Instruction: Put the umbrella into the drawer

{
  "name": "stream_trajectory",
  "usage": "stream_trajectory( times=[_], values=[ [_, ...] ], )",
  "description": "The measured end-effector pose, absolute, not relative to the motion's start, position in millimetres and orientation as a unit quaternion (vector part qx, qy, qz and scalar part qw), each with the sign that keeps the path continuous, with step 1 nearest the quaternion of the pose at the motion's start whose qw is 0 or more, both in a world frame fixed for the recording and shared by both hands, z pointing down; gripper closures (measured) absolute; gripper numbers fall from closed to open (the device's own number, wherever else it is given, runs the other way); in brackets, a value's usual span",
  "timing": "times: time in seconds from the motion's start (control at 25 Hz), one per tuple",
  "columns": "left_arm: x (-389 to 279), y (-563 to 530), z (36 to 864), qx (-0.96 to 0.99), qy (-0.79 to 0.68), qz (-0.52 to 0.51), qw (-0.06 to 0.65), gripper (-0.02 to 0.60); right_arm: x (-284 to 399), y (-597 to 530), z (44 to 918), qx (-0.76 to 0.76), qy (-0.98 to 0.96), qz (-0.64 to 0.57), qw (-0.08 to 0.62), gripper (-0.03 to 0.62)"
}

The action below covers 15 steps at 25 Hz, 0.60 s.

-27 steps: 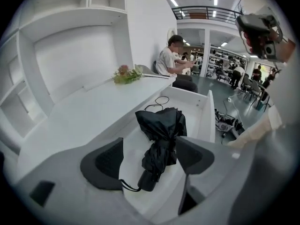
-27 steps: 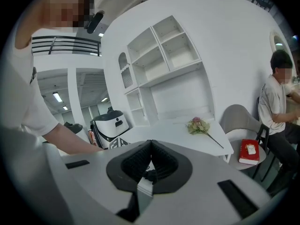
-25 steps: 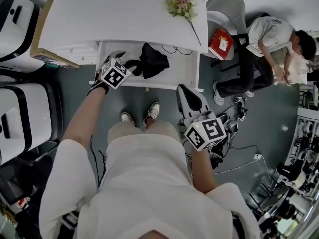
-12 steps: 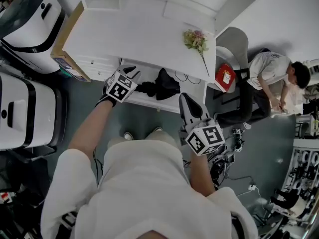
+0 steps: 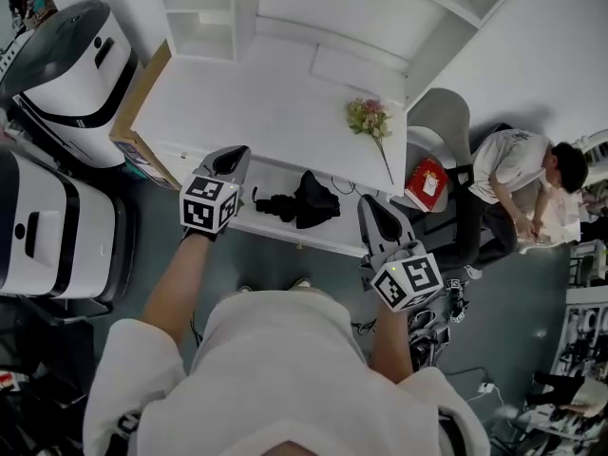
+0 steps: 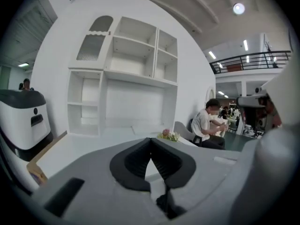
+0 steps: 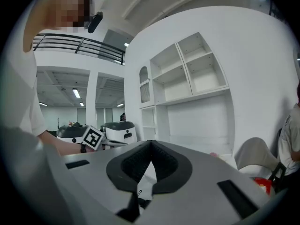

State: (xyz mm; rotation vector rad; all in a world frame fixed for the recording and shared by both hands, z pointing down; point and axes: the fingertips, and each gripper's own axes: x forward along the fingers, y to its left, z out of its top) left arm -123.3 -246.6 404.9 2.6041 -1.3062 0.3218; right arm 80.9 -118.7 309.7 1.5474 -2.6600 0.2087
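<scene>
Umbrella, black and folded, lay inside the open drawer under the desk. Left gripper was near the drawer's left end, apart from the umbrella. Its jaws had just closed together with nothing between them. Right gripper, likewise shut and empty, was at the right end. Placement appeared complete, and both tools were probably held clear so the drawer could be pushed in.
</scene>
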Motion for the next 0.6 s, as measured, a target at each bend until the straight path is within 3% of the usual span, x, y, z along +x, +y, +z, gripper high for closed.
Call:
stream_trajectory(
  times=[0.6],
  values=[
    [-180,-213,233,0.861,-0.507,-0.032,-0.016,0.568,193,-127,260,0.581,-0.812,0.041,-0.029,0.594]
  ],
)
